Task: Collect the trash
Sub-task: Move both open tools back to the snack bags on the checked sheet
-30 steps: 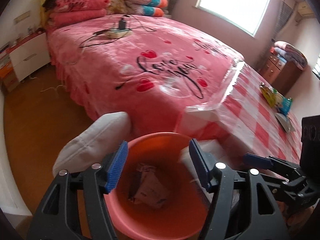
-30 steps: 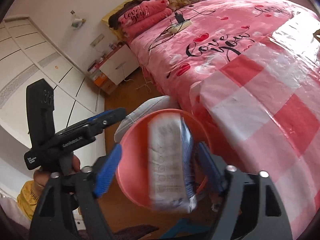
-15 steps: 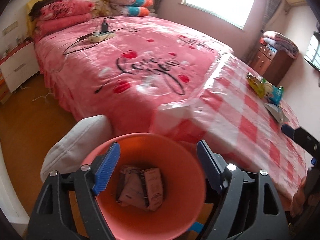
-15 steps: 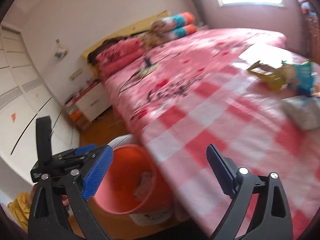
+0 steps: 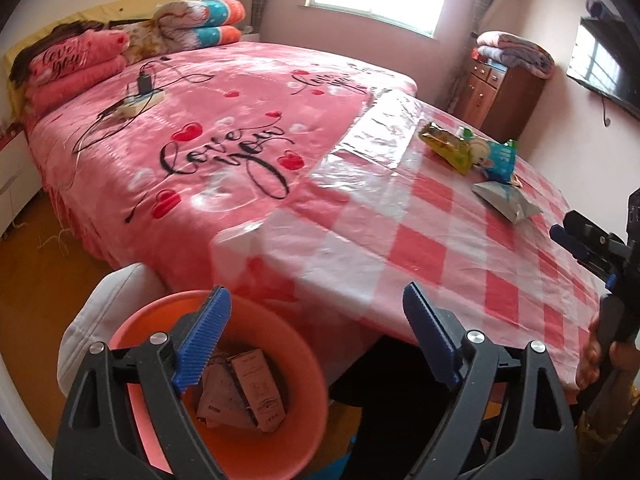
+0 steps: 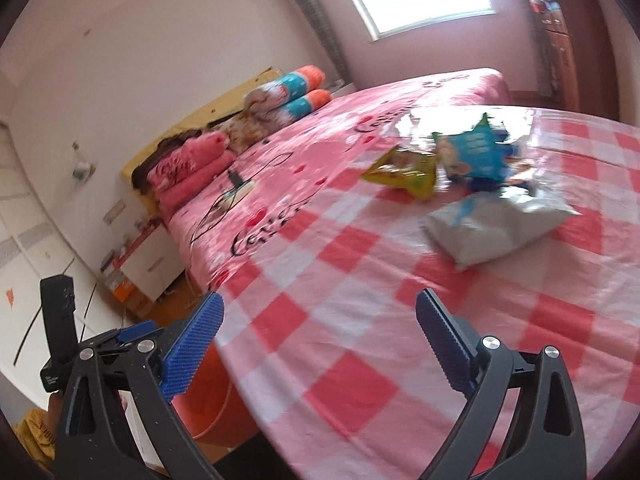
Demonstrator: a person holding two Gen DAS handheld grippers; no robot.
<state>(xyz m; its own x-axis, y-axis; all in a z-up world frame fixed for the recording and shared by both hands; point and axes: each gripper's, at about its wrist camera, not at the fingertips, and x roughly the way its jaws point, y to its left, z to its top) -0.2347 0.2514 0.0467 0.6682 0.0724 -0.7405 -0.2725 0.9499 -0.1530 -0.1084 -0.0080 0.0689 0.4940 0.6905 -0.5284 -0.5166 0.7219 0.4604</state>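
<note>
An orange bin (image 5: 280, 360) stands on the floor by the bed corner with several wrappers (image 5: 244, 392) inside. My left gripper (image 5: 316, 332) hangs over its rim, jaws opening, nothing between them. On the checkered plastic sheet (image 5: 440, 256) lie a yellow-green snack bag (image 5: 444, 144), a blue bag (image 5: 500, 156) and a silver-white bag (image 5: 506, 200). In the right wrist view the silver-white bag (image 6: 496, 224), the blue bag (image 6: 472, 152) and the yellow bag (image 6: 404, 172) lie ahead of my right gripper (image 6: 320, 340), whose jaws are opening and empty over the sheet (image 6: 360, 320).
A pink bed (image 5: 224, 128) carries a power strip with cables (image 5: 138, 100) and folded quilts (image 5: 192, 24). A white cushion (image 5: 108, 304) leans by the bin. A wooden cabinet (image 5: 500, 92) stands at the far right. A white nightstand (image 6: 148, 256) sits by the headboard.
The wrapper held by my right gripper a second ago has dropped into the bin. Both grippers have opened wider and swung right, away from the bin, towards the bags on the sheet.
</note>
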